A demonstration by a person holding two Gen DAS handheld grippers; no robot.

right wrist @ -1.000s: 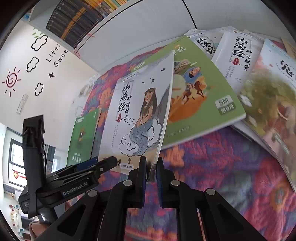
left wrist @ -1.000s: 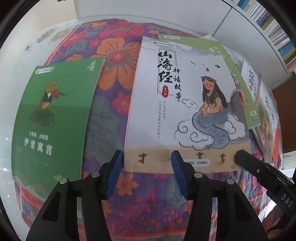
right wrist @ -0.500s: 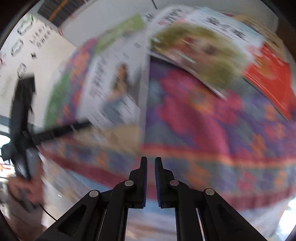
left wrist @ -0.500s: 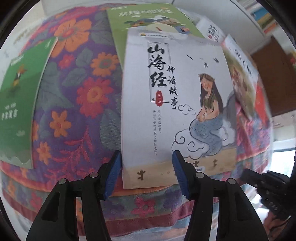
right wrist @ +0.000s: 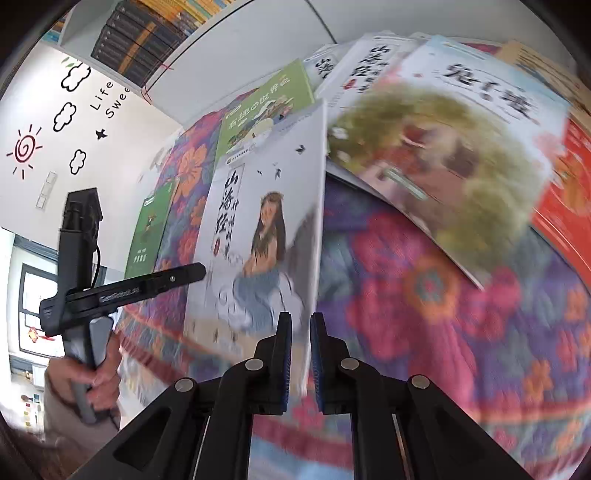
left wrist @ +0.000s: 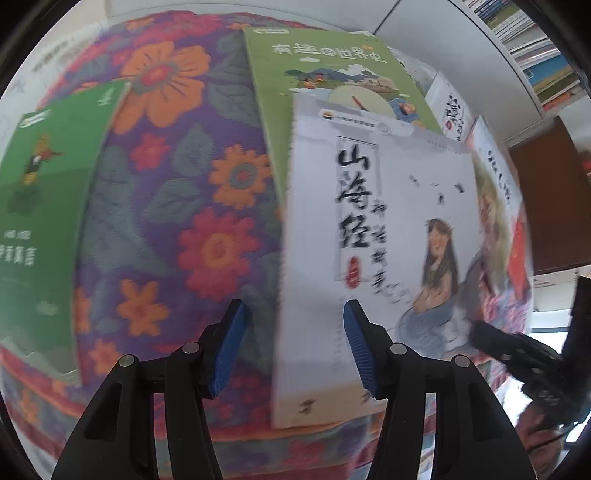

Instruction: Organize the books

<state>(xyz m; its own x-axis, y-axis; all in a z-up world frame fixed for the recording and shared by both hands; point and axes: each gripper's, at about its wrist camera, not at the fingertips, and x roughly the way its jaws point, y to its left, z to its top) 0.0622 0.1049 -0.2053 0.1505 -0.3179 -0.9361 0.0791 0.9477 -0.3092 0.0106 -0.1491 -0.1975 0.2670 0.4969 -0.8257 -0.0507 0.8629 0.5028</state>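
Clamped on the near right edge of the white mermaid book [right wrist: 266, 236], with the blue pads [right wrist: 284, 354] almost together and only the thin cover edge between them: the right gripper [right wrist: 298, 354]. Held tilted, right side raised off the floral cloth [right wrist: 443, 314], near edge hanging past the table's near border. Seen from the left wrist, same white mermaid book [left wrist: 373, 258] blurred, overlapping the near end of a light green book [left wrist: 332, 74] lying flat farther back. Fingers of the left gripper [left wrist: 291, 347] apart, gripping nothing; left pad [left wrist: 229, 350] over bare floral cloth [left wrist: 177, 206], right pad [left wrist: 356, 350] in front of the white cover, contact impossible to judge. Far left on the cloth, well apart from the others, a dark green book [left wrist: 40, 221] lying flat. To the right and far side, an untidy overlapping spread: a book with a blurred olive and brown picture [right wrist: 443, 177], a red book [right wrist: 565, 199] at the right edge, more white covers [right wrist: 369, 62] behind. In the right wrist view, the left gripper [right wrist: 195, 271] reaching in from the left, its handle grasped by a hand [right wrist: 92, 376]. Beyond the table, a white wall with sun and cloud stickers [right wrist: 48, 122] and shelves of books [right wrist: 140, 33].
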